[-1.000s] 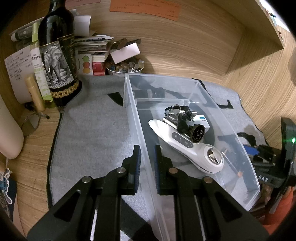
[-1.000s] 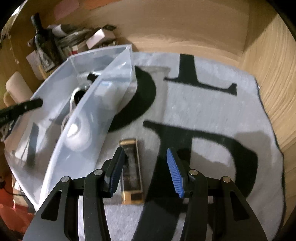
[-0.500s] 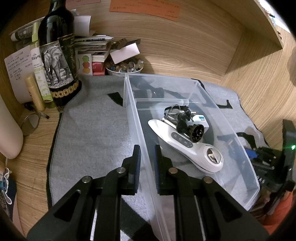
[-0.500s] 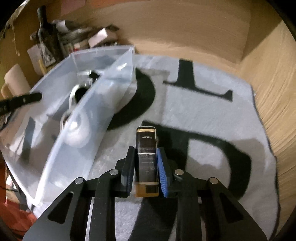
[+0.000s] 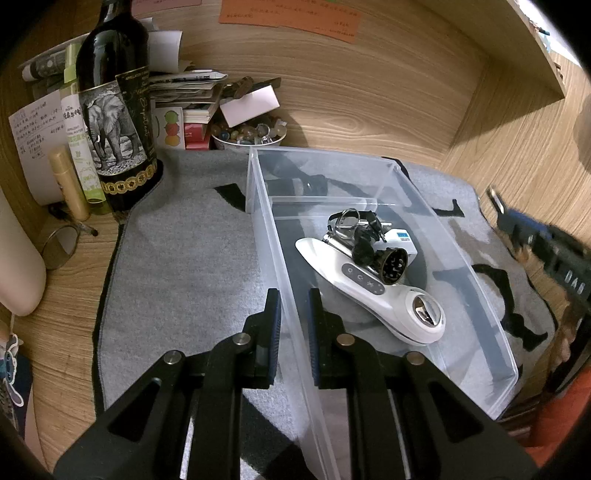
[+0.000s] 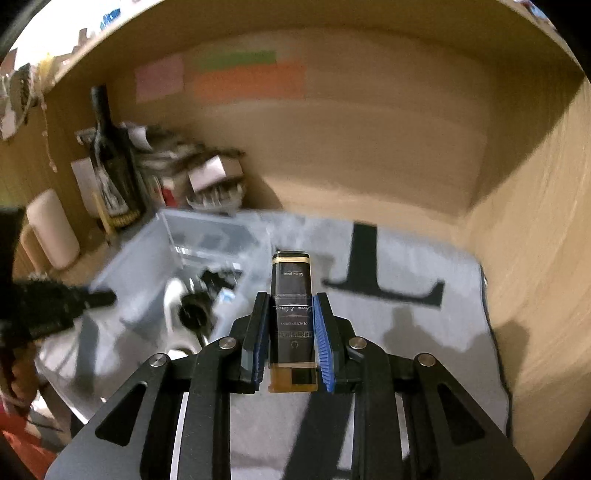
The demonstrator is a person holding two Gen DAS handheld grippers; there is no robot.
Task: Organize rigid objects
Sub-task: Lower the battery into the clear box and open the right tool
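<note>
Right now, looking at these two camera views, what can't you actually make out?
- Left view: the small print on the orange note is too small to read.
- Left view: whether the left tool truly pinches the clear bin wall; the see-through plastic hides contact.
- Right view: the bin's contents are smeared by motion blur.
- Right view: the bottom of the black-and-gold box in the right tool is hidden behind its fingers.
</note>
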